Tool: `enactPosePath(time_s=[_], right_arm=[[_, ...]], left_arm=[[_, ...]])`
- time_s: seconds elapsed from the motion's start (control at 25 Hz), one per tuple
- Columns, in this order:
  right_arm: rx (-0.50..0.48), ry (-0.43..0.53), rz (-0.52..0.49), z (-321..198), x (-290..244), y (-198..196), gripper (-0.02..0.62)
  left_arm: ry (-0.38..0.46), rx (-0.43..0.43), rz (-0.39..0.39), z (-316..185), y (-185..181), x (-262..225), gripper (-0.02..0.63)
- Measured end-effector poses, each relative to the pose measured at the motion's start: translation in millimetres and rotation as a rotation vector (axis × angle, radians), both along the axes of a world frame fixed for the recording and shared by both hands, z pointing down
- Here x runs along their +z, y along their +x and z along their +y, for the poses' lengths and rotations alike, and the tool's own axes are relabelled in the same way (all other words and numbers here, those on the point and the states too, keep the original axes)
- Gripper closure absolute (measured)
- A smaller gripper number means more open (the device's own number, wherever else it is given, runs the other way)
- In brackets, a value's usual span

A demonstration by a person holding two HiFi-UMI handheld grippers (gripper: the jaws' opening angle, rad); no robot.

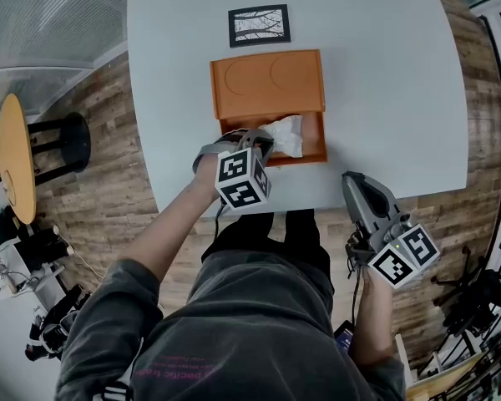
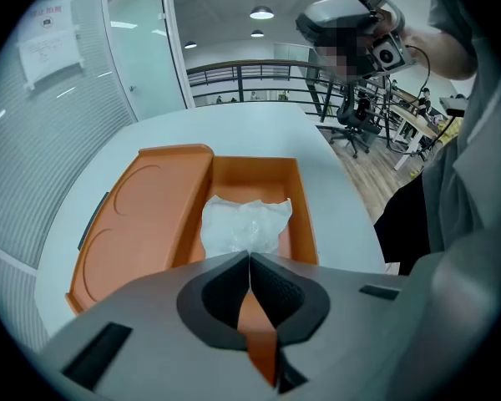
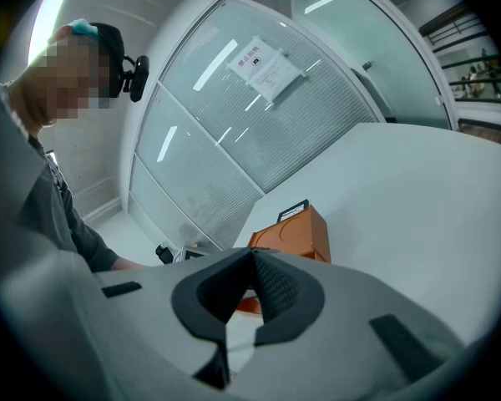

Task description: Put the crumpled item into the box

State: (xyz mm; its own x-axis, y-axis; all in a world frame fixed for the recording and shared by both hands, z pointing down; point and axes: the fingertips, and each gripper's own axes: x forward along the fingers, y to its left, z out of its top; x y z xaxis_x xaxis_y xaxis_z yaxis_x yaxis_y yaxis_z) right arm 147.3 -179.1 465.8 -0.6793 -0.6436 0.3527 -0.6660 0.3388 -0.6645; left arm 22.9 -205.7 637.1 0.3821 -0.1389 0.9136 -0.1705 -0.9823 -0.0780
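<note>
An orange box stands on the white table, its lid folded back on the far side. The crumpled white item lies in the open compartment, toward its left end. My left gripper hangs over the box's near-left edge, jaws shut, tips right beside the item. In the left gripper view the item lies just past the left gripper, inside the box. My right gripper stays shut at the table's near edge, right of the box. Its own view shows the right gripper and the box beyond.
A black-framed picture lies flat on the table behind the box. Left of the table stand a round yellow side table and a black stool on the wooden floor. The person's body fills the near side.
</note>
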Motion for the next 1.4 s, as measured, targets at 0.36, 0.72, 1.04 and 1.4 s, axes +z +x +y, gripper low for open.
enactPosePath(time_s=[0.36,0.72,1.04,1.4], right_arm=[[-0.001,-0.017,-0.010,-1,7,9,0.589],[-0.002,-0.031,-0.017,1,12,13,0.589],[-0.013,-0.024,-0.015,1,8,7,0.589],[-0.031,-0.006,0.001,5,1,-2,0.589]], left_arm=[[-0.019,0.002,-0.047,0,3,11,0.584],[0.011,0.011,-0.096,-1,7,20,0.577],[0.035,0.002,-0.107,0,6,18,0.554],[0.062,-0.028,-0.042,1,6,1,0.529]])
